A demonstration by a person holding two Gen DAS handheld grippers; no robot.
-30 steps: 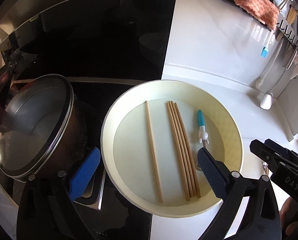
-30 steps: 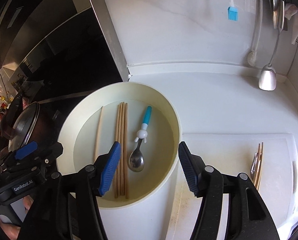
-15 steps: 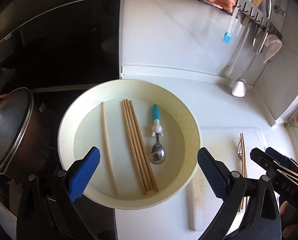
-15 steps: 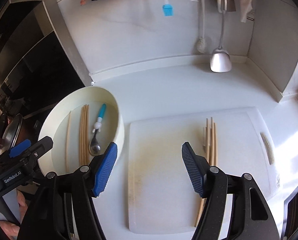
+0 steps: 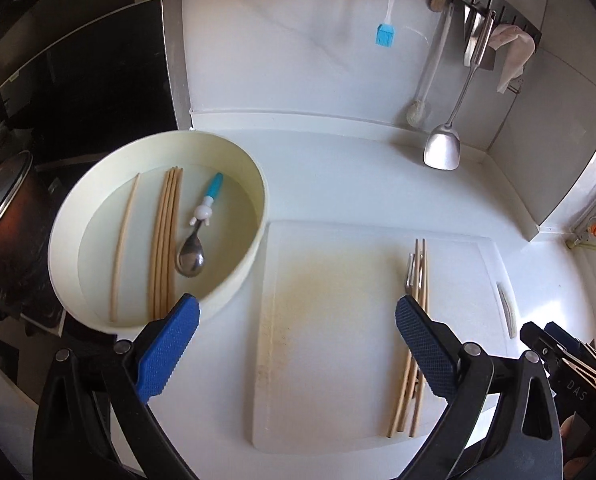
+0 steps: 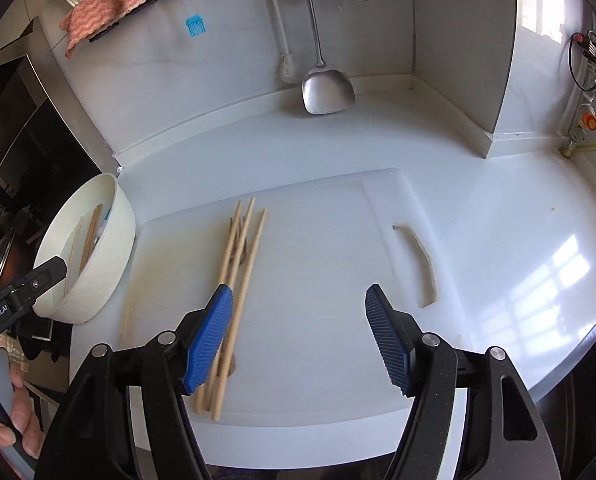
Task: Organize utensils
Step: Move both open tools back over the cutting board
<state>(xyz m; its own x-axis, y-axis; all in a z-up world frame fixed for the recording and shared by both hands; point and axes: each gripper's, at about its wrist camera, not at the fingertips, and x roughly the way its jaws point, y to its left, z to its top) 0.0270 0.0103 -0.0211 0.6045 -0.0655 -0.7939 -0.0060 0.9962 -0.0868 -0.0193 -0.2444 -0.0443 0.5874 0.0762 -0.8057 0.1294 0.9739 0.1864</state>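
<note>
Both tongs stand wide with nothing between the pads: the left gripper (image 5: 298,344) hangs over the bare middle of the white cutting board (image 5: 329,320), and the right gripper (image 6: 299,336), whose jaws have just been opening, has swung from above the cream basin (image 5: 254,240) to the board. Left to right: a lidded pot (image 5: 2,200) on the dark hob, then the basin holding four chopsticks (image 5: 164,240) and a blue-handled spoon (image 5: 198,236), then the board with loose chopsticks (image 6: 242,256) lying over a fork (image 5: 410,270), partly behind the right gripper's left pad. A steel spatula (image 6: 327,88) hangs on the back wall.
</note>
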